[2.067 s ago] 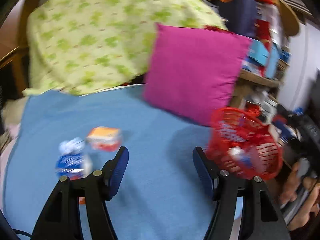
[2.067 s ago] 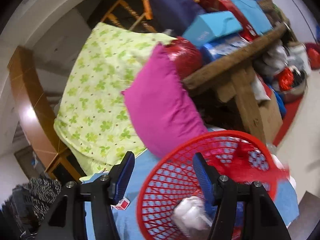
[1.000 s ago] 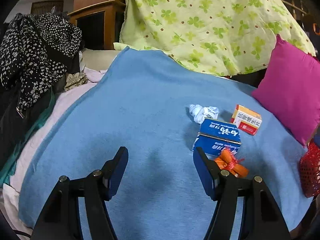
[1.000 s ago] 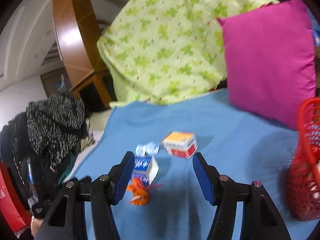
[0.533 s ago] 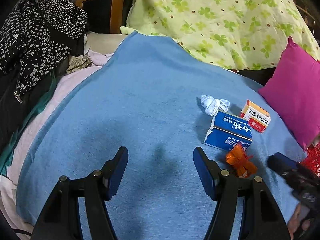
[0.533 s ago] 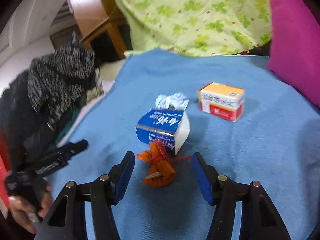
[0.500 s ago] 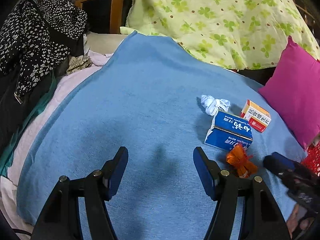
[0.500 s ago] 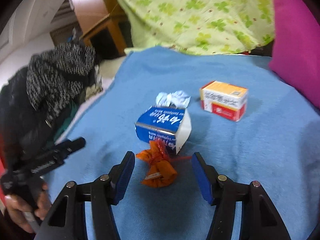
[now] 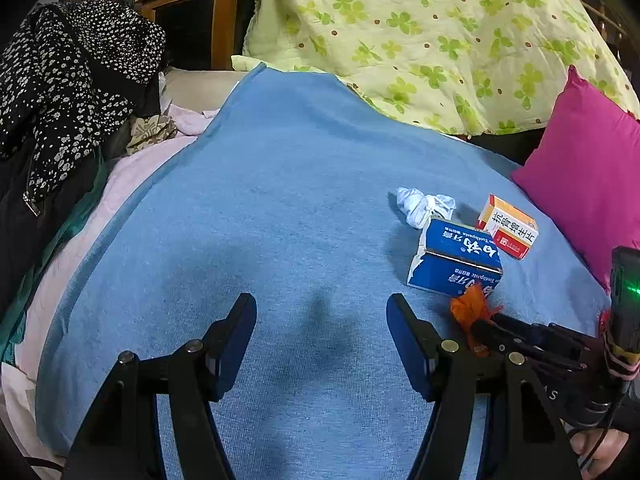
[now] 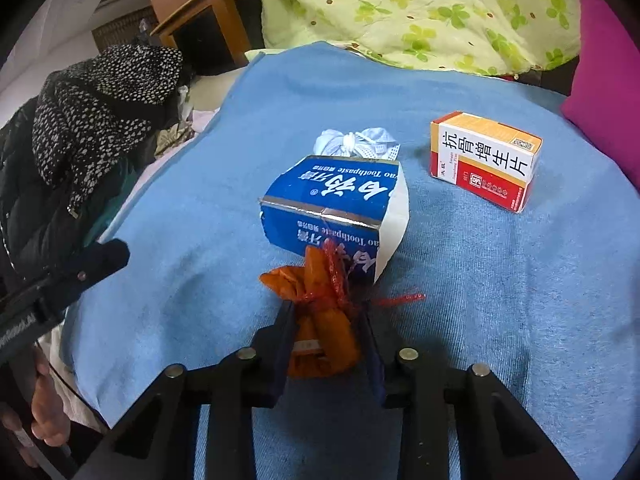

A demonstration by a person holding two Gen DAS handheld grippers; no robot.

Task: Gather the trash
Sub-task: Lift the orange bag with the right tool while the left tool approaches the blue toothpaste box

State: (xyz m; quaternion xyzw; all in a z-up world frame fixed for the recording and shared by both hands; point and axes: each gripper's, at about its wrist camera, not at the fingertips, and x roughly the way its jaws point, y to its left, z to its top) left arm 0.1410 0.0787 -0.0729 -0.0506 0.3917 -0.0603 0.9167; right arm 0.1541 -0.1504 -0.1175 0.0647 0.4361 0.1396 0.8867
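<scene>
Left wrist view: left gripper [image 9: 321, 334] gapes wide over bare blue blanket [image 9: 280, 200], nothing between the jaws. Right wrist view: right gripper [image 10: 326, 320] is clamped on the orange wrapper [image 10: 320, 316], toothpaste box [image 10: 332, 208] just ahead.

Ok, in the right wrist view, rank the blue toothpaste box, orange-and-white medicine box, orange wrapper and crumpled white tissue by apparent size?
1. Blue toothpaste box.
2. Orange-and-white medicine box, though it lies farther off, so unsure.
3. Crumpled orange wrapper, nearest the camera, between the right gripper's fingers, which inflates it.
4. Crumpled white tissue, partly hidden behind the toothpaste box.
</scene>
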